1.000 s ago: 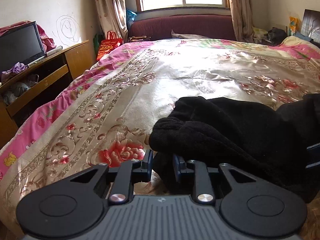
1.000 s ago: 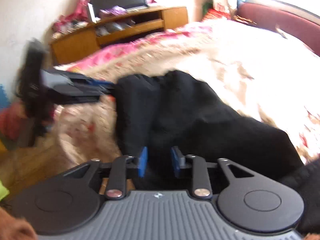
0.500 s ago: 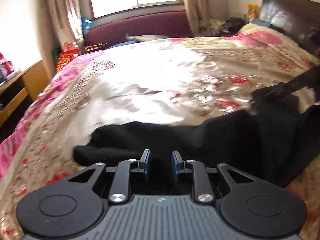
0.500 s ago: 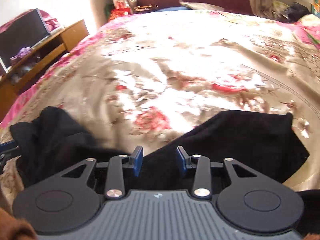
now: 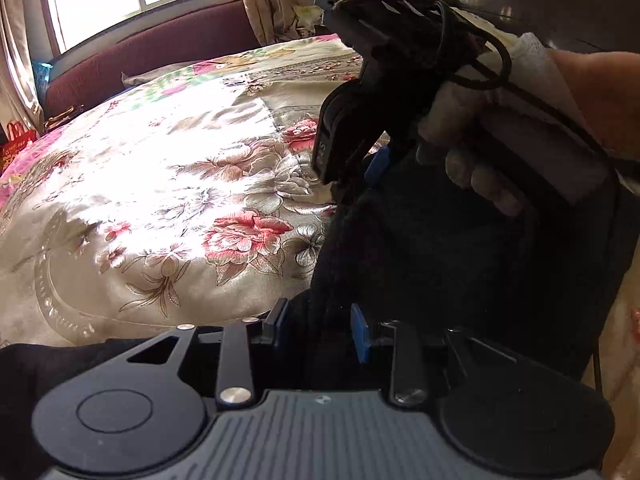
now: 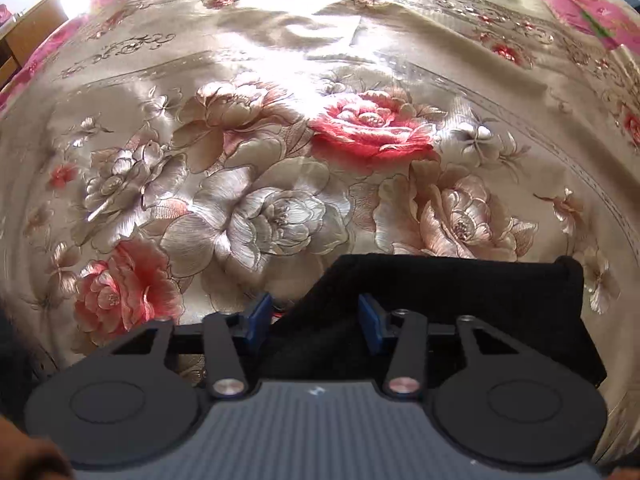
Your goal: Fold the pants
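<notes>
Right wrist view: black pants (image 6: pixel 460 300) lie on the floral bedspread (image 6: pixel 280 140), running rightward from the right gripper (image 6: pixel 316 322), jaws closing around cloth. Left gripper (image 5: pixel 318 330), opening, straddles cloth.

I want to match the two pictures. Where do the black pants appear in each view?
Left wrist view: the black pants fill the lower right, from between the blue pads up to the right hand-held gripper.
Right wrist view: the black pants lie low, center to right, a flat piece.
Shared landmark: the floral bedspread.
</notes>
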